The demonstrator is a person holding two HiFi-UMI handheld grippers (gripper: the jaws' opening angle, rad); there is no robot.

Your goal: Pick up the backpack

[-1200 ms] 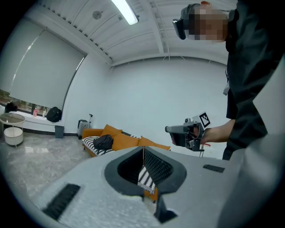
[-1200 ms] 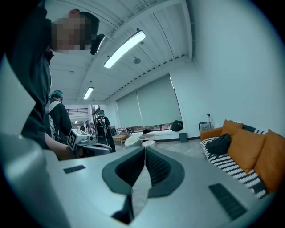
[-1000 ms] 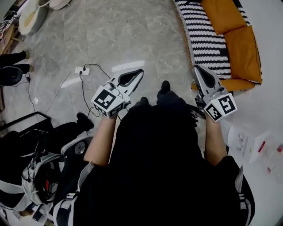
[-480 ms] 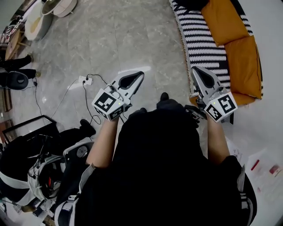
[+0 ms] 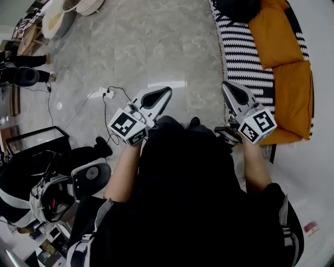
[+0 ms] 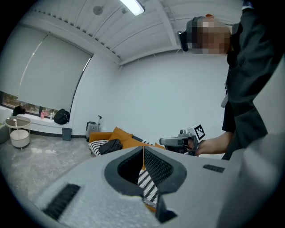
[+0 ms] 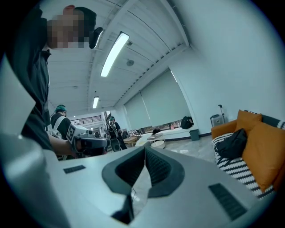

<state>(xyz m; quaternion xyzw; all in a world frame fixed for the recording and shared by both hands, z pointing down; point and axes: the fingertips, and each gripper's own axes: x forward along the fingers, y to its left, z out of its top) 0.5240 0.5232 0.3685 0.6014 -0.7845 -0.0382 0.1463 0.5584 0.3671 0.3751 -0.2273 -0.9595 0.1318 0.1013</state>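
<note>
The backpack (image 5: pixel 237 8) is a black, slumped bag lying on the striped throw of an orange sofa (image 5: pixel 289 88) at the head view's top right. It also shows far off in the left gripper view as the backpack (image 6: pixel 109 146) and in the right gripper view as the backpack (image 7: pixel 231 143). My left gripper (image 5: pixel 167 90) is held out over the floor, shut and empty. My right gripper (image 5: pixel 224 84) is beside the sofa's striped edge, also shut with nothing in it. Both are well short of the bag.
A power strip with black cables (image 5: pixel 106 94) lies on the grey stone floor ahead of my left gripper. Black gear and a white helmet-like shell (image 5: pixel 90 176) crowd the lower left. A round low table (image 5: pixel 55 21) stands far left. People (image 7: pixel 115 131) stand at the back.
The view has shifted toward the sofa, and the black backpack has come into sight at the top. Both grippers stayed shut and moved forward with the person.
</note>
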